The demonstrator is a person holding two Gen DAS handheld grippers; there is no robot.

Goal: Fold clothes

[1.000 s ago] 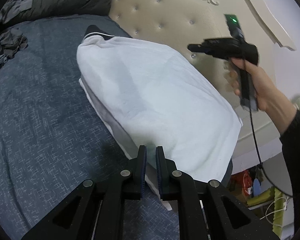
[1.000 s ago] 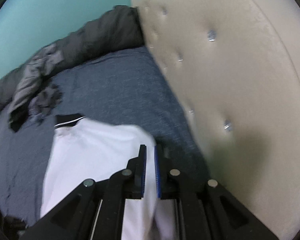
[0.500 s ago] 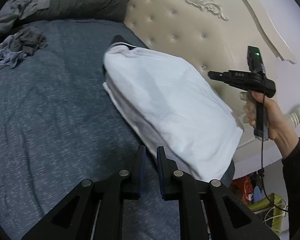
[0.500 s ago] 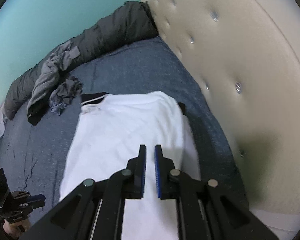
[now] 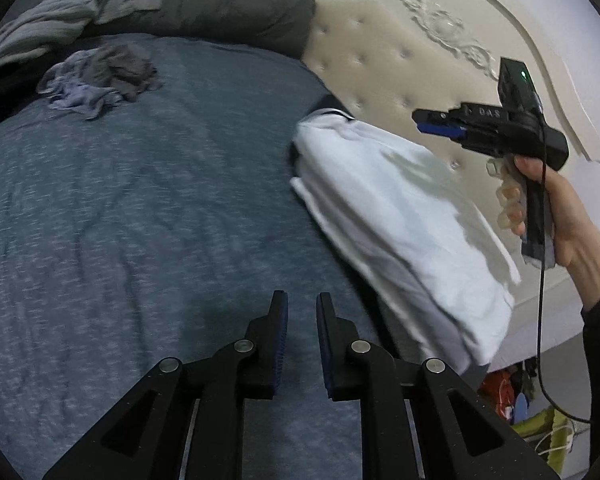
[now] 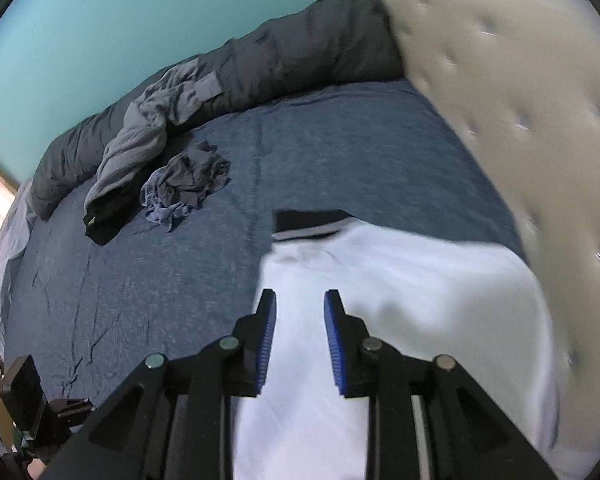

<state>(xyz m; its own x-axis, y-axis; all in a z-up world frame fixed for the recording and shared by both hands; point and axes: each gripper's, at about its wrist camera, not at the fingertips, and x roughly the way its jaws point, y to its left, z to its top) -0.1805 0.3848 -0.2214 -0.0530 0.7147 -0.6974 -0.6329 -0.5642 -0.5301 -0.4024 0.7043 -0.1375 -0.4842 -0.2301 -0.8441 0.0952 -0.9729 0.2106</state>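
Risk: folded white cotton garment with black collar (image 5: 400, 216) lies at the blue bed's (image 5: 140, 200) edge by the headboard and could slip off (if nudged). Left hand-held gripper (image 5: 301, 312) and right hand-held gripper (image 6: 299, 312) have just been opening, narrow gaps, empty.

White shirt on a blue bed

The shirt (image 6: 400, 300) has a black collar; the bedspread (image 5: 140, 200) is speckled blue; the headboard (image 5: 380, 52) is cream.

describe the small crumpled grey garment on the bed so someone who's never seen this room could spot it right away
Start at the blue bedspread and go to its far side, where a dark rolled duvet lies along the teal wall. The small crumpled grey garment sits just in front of it, loose and bunched, unlike the folded white shirt by the headboard.
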